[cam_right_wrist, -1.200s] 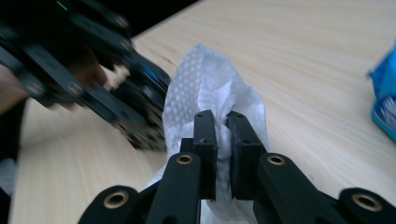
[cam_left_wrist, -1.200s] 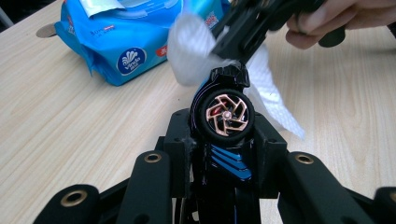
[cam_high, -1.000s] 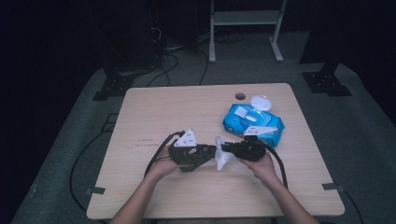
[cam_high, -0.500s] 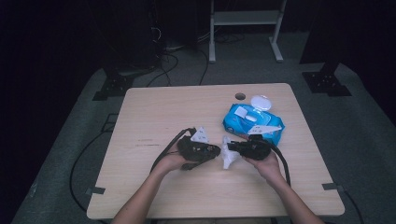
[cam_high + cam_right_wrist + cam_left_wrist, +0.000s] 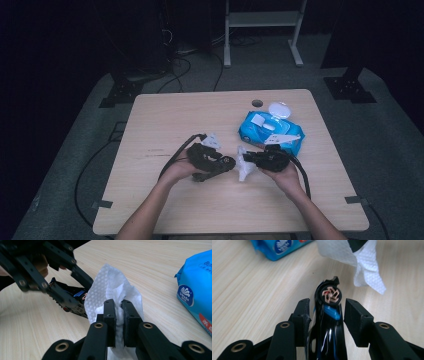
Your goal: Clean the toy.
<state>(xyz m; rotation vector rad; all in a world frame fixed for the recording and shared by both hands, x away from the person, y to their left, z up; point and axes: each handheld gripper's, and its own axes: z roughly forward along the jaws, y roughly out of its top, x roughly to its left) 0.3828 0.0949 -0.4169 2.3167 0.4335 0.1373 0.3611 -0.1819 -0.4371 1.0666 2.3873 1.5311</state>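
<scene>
Left gripper (image 5: 327, 315): jaws just opening, black tube (image 5: 328, 322) loose between them | Right gripper (image 5: 118, 312): clamped on wipe (image 5: 110, 290) | Both mid-tabletop, toward near edge | Pack (image 5: 270, 130): toward right edge

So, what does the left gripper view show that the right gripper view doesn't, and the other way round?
Left gripper view: the round end of the black object, with a copper-coloured pattern, between the jaws of the left gripper. These have just been opening, and one pad stands clear of it.

Right gripper view: the right gripper shut on the white wipe, and the left gripper's jaws seen from outside.

Both: the wipe, the black object, the blue wipe pack and the wooden table.
</scene>
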